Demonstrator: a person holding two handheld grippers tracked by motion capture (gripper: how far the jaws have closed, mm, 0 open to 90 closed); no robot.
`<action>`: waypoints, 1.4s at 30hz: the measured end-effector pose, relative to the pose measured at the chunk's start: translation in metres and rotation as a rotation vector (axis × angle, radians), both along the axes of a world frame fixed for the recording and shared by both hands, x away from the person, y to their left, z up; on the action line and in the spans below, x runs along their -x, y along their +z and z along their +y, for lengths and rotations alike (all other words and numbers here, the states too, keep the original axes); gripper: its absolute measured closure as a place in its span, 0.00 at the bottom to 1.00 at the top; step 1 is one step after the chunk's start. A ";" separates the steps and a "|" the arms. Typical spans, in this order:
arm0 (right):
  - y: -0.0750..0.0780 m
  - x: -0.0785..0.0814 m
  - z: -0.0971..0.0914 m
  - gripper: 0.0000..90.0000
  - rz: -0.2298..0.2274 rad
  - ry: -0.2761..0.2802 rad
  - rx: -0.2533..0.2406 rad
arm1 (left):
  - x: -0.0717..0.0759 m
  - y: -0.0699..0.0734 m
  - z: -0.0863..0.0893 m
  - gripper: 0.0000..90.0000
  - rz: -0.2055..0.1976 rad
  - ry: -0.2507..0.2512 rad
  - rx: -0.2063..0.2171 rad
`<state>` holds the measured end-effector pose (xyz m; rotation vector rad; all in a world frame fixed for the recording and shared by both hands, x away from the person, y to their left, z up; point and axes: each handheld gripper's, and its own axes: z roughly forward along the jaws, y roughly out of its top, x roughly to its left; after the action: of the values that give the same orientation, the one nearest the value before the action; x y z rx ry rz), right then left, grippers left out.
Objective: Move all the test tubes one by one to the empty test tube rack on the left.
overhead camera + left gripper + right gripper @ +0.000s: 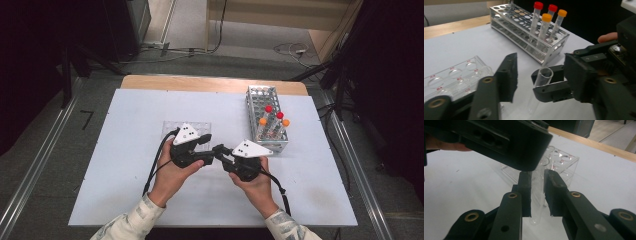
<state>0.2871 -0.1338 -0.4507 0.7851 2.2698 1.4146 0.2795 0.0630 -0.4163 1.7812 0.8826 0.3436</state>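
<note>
Clear, uncapped glass test tube (541, 82) held upright between the two grippers above the white surface (130, 115).

The right gripper (537, 192) was clenched on the tube, its long axis near vertical and its open mouth up. The left gripper (524, 75) stood released, jaws half apart on either side of that tube, pads not yet pressing; it was the nearer free hand, so a handover looked likely. The clear plastic well rack (454, 77) lay just beside the left gripper, and the metal tube rack (267, 117) with red- and orange-capped tubes (272, 115) stood near the right.
</note>
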 end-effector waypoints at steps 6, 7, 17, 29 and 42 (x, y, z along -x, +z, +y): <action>0.000 0.001 0.001 0.81 -0.010 -0.001 0.001 | 0.001 -0.001 -0.004 0.68 0.010 -0.022 -0.028; 0.000 0.001 0.001 0.81 -0.011 -0.001 0.001 | 0.001 -0.002 -0.004 0.70 0.013 -0.026 -0.028; 0.001 0.002 0.001 0.81 -0.022 -0.001 0.005 | 0.000 -0.002 -0.003 0.82 0.017 -0.025 -0.029; 0.003 0.003 0.000 0.64 -0.016 -0.001 -0.020 | -0.001 -0.002 0.000 0.86 0.004 -0.012 -0.025; 0.006 0.002 -0.007 0.41 0.013 0.007 -0.058 | -0.002 0.013 0.021 0.86 -0.010 0.030 0.022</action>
<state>0.2854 -0.1407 -0.4445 0.8065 2.2523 1.4883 0.2814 0.0844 -0.4032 1.7462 0.9038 0.3609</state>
